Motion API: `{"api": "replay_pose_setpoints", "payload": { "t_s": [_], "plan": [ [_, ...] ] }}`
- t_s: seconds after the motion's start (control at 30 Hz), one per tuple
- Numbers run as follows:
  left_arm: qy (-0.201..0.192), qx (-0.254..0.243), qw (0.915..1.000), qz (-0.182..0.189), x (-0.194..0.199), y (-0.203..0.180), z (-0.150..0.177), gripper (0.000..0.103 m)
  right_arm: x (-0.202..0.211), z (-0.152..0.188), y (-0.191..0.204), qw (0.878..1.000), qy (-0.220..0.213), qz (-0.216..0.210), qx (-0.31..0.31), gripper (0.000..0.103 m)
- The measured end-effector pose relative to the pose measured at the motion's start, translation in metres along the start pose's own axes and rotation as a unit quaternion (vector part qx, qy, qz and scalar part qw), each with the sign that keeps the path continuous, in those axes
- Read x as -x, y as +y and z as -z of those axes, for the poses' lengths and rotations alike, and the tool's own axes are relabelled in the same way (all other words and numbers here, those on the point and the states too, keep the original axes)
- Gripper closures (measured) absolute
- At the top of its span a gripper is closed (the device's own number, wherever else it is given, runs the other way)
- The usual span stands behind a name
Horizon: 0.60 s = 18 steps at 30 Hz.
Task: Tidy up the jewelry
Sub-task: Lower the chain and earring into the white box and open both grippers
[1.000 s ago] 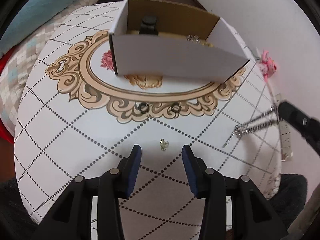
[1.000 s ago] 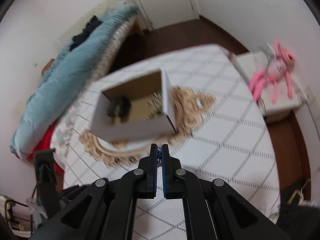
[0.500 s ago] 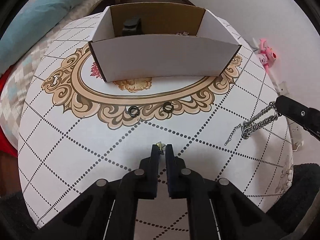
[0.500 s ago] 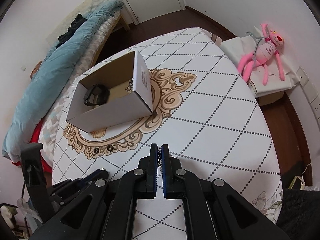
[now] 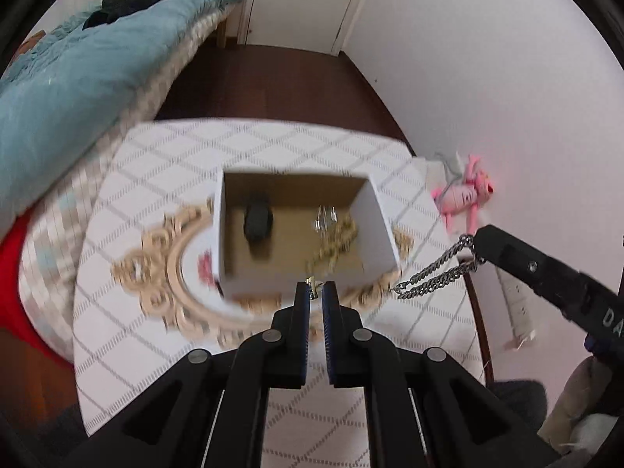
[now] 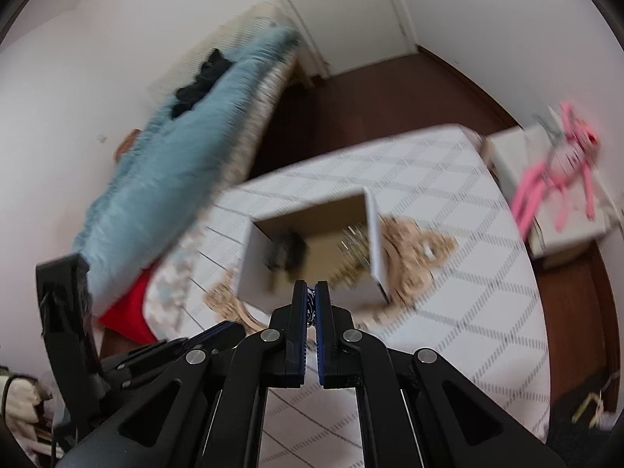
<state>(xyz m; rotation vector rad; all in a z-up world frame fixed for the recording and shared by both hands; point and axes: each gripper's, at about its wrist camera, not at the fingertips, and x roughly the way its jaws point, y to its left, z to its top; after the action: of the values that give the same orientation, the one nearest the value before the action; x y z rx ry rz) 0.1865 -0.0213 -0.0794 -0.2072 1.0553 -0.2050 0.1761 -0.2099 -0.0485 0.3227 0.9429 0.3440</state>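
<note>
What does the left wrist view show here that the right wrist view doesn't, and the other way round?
Left wrist only: the small gold earring pinched in the left gripper, and the silver chain hanging free from the right gripper. Right wrist only: the chain's pinched end between its own fingers. Both: the open white box on the patterned table, holding a dark item and jewelry.

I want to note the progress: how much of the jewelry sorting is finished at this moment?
Done: a dark band and gold pieces already lie in the white box. In hand: the left gripper pinches a small gold earring; the right gripper holds a silver chain. Left: both must still go into the box. Other loose items cannot be seen.
</note>
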Motion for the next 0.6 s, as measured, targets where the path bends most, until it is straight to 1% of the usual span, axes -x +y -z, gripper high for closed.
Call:
{"api": "replay_pose_setpoints", "payload": {
  "t_s": [0.13, 0.23, 0.3, 0.37, 0.4, 0.47, 0.5, 0.53, 0.57, 0.6],
  "plan": [
    [0.013, 0.014, 0.9998, 0.009, -0.015, 0.012, -0.029, 0.099, -0.016, -0.031, 0.015, 1.000, 0.007, -0.004, 0.027, 0.099],
    [0.032, 0.025, 0.9991, 0.013, -0.032, 0.022, -0.041, 0.098, -0.037, -0.048, 0.019, 0.999, 0.025, -0.008, 0.033, 0.099],
    [0.043, 0.034, 0.9985, 0.004, -0.039, 0.027, -0.046, 0.097, -0.054, -0.058, 0.020, 0.999, 0.040, -0.010, 0.035, 0.099],
    [0.056, 0.048, 0.9973, 0.006, -0.047, 0.034, -0.051, 0.097, -0.070, -0.063, 0.021, 0.998, 0.056, -0.010, 0.036, 0.099],
    [0.058, 0.054, 0.9969, 0.000, -0.049, 0.037, -0.053, 0.095, -0.078, -0.067, 0.020, 0.997, 0.061, -0.011, 0.034, 0.099],
    [0.059, 0.061, 0.9962, -0.017, -0.051, 0.042, -0.056, 0.072, -0.100, -0.072, 0.022, 0.994, 0.098, -0.015, 0.037, 0.099],
    [0.058, 0.065, 0.9959, -0.026, -0.051, 0.045, -0.058, 0.038, -0.110, -0.075, 0.020, 0.993, 0.112, -0.013, 0.030, 0.098],
    [0.055, 0.069, 0.9955, -0.036, -0.051, 0.048, -0.059, 0.015, -0.119, -0.077, 0.019, 0.992, 0.120, -0.009, 0.028, 0.098],
    [0.048, 0.073, 0.9954, -0.039, -0.049, 0.052, -0.060, 0.014, -0.126, -0.079, 0.018, 0.992, 0.125, 0.007, 0.031, 0.098],
    [0.044, 0.076, 0.9952, -0.042, -0.048, 0.055, -0.061, 0.014, -0.131, -0.080, 0.017, 0.991, 0.132, 0.014, 0.032, 0.098]
  ]
}}
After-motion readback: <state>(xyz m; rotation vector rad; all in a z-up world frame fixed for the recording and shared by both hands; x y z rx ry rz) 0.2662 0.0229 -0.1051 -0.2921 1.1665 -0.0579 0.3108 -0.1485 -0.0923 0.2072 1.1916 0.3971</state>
